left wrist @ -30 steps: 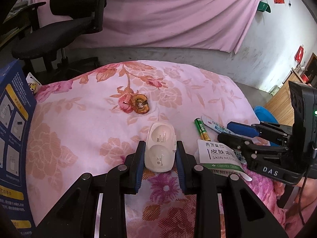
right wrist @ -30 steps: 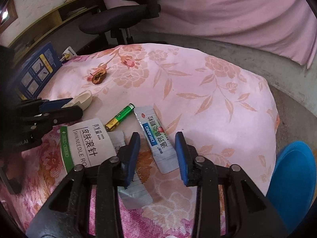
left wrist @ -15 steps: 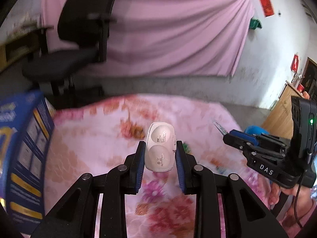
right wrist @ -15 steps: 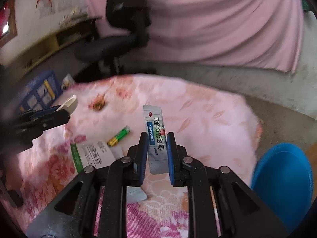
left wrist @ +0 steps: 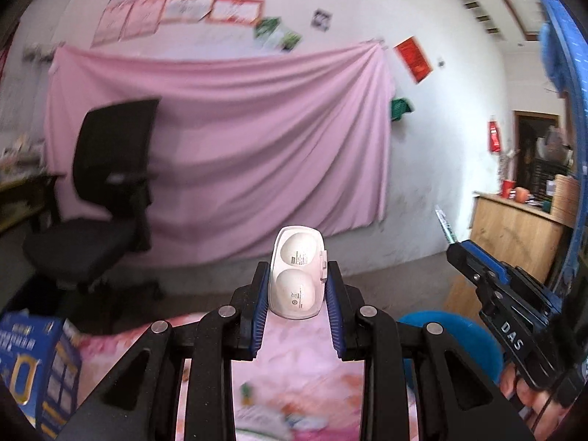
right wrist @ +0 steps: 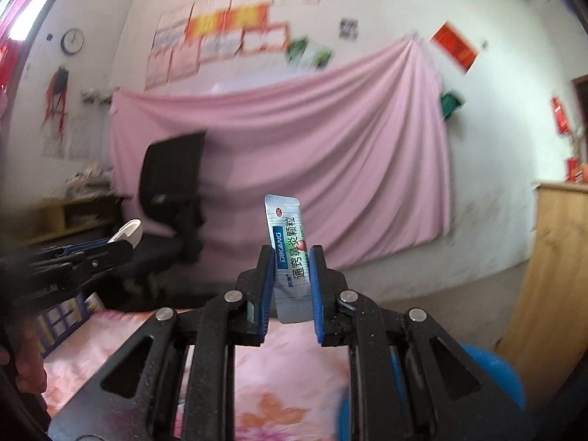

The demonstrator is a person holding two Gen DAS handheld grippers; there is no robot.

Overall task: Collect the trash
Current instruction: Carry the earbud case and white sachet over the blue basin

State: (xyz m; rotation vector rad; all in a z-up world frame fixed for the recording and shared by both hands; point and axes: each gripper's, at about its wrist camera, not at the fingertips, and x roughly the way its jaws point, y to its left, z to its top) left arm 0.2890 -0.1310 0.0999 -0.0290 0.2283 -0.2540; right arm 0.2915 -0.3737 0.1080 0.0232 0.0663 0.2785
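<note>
Your left gripper [left wrist: 297, 294] is clamping the white plastic case [left wrist: 297, 275] and your right gripper [right wrist: 292, 275] is pinching the thin sachet [right wrist: 287, 242], both lifted above the floral bedspread [left wrist: 305, 360]. That sachet is bending edge-on; it risks slipping before reaching the blue bin [left wrist: 452, 334].

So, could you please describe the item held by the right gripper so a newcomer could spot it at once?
Look in front of the pink curtain on the back wall, above the floral bedspread. The right gripper holds up a slim sachet, its jaws closed on it. Unlike the white plastic case in the left gripper, it is flat, silvery foil with a blue band.
</note>
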